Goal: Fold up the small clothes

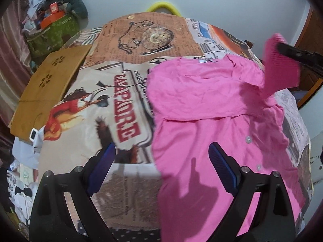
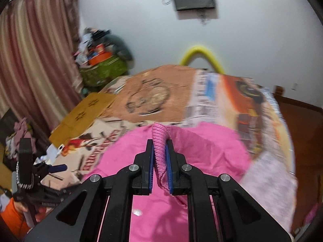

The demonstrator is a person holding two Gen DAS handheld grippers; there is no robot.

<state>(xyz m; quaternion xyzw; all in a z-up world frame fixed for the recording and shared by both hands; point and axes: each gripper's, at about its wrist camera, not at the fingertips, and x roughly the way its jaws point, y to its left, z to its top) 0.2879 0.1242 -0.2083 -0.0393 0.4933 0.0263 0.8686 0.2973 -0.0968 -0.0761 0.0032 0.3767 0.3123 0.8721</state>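
Observation:
A pink button-up garment [image 1: 212,111] lies spread on a printed bedspread [image 1: 121,80]; its left part is folded over the body. My right gripper [image 2: 159,153] is shut on the garment's ribbed pink cuff [image 2: 159,141] and holds the sleeve lifted above the garment [image 2: 201,153]. It shows in the left wrist view [image 1: 282,47] at the upper right, with the cuff [image 1: 280,64] hanging from it. My left gripper [image 1: 161,157] is open and empty, low over the garment's near left edge; it also shows at the left of the right wrist view [image 2: 58,168].
A yellow-brown board [image 1: 46,88] lies at the bedspread's left edge. A green box [image 1: 52,32] heaped with items stands by the curtain [image 2: 34,64]. A yellow hoop [image 1: 163,7] sits behind the bed. A wooden door [image 1: 310,34] is at the right.

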